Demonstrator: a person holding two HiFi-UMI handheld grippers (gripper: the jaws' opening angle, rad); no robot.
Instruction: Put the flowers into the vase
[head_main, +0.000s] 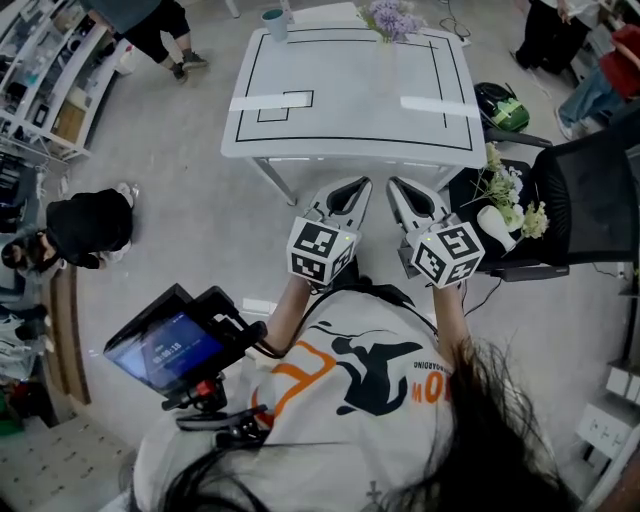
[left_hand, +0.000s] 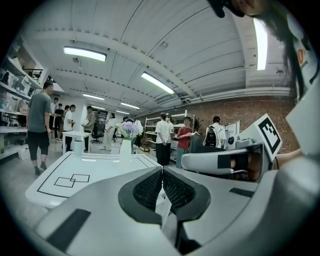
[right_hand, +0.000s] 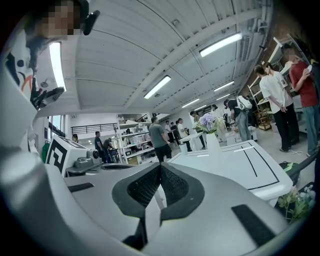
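While both grippers are held side by side short of the white surface (head_main: 350, 110), neither carries anything. The left gripper (head_main: 356, 186) has its fingers (left_hand: 150, 187) pressed together with nothing between them. The right gripper (head_main: 398, 186) has its fingers (right_hand: 176, 186) closed on each other too, and is empty.

The vase (left_hand: 125, 149) stands upright at the far edge of the surface, straight ahead of both grippers and well apart from them. It already holds purple flowers (head_main: 392, 17), and a cup (head_main: 273, 22) stands to its left.

The loose flowers (head_main: 508, 192), pale and green, lie on a black chair (head_main: 585, 205) beside the surface. They are off to the right of the right gripper and lower than it, and show at the bottom right corner of the right gripper view.

The bunch appears to run from the far side of the seat toward the near side. Which end carries the stems cannot be told.

In my judgement the right hand is the nearer one. The pick calls for a turn to the right, away from the vase, with the fingers opened first.
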